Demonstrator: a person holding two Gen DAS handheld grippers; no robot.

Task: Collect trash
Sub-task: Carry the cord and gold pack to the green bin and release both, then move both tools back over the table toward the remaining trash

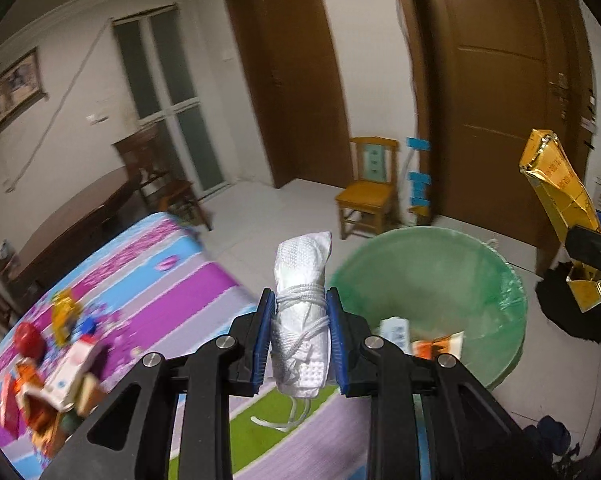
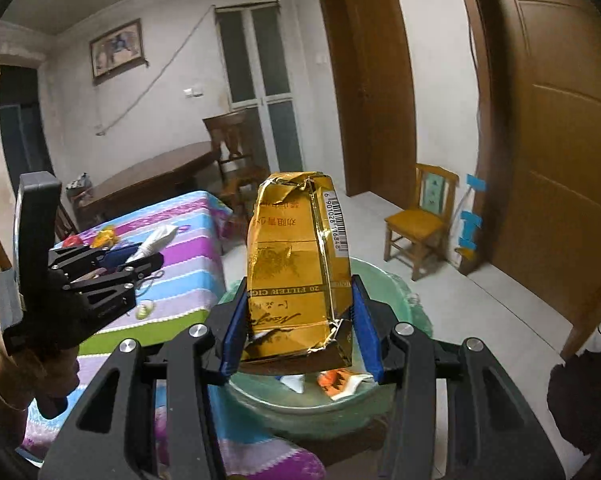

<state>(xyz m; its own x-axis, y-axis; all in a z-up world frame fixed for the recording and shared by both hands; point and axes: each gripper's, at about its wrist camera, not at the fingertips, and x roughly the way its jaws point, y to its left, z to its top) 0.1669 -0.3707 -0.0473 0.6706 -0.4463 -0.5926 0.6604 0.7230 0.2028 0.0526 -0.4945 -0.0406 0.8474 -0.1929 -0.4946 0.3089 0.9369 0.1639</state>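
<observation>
Gripping white bundle (image 1: 302,316); gold pack (image 2: 296,268) hiding bin (image 2: 396,304) contents; table clutter blurred.

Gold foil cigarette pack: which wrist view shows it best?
The right wrist view: the crumpled gold foil cigarette pack fills the centre, clamped in the right claw, barcode and print legible. The left wrist view shows it only small at the right edge, partly hidden.
</observation>
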